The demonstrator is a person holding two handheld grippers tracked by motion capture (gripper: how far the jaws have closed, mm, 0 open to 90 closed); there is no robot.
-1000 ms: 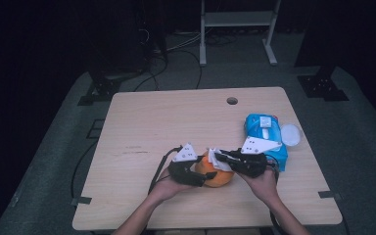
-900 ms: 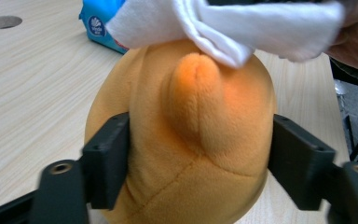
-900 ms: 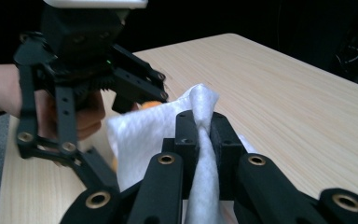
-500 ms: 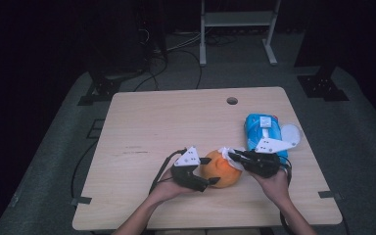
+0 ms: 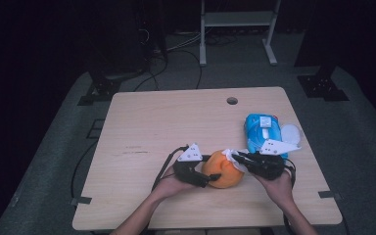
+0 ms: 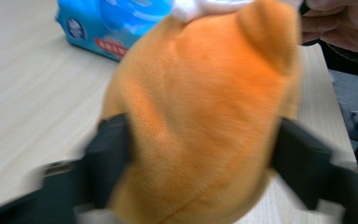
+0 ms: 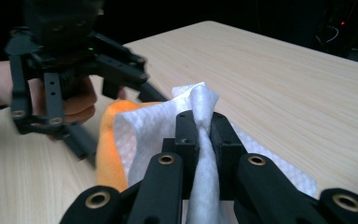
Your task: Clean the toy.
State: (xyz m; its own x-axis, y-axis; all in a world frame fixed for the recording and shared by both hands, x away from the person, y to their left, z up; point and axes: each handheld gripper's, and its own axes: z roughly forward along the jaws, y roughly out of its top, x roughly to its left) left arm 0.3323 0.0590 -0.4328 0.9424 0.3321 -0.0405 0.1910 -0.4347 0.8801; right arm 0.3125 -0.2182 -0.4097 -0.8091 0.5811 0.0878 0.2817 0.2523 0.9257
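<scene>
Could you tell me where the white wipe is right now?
In the high view, the white wipe lies on the orange plush toy, pinched by the right gripper.

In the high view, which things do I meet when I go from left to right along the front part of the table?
left gripper → orange plush toy → white wipe → right gripper → blue pack of wipes → round white lid

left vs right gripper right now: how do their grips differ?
Left gripper has its jaws set wide around the orange plush toy, closing in just now; right gripper is pinched shut on a thin white wipe draped on the toy. Both work the toy, low over the table.
</scene>
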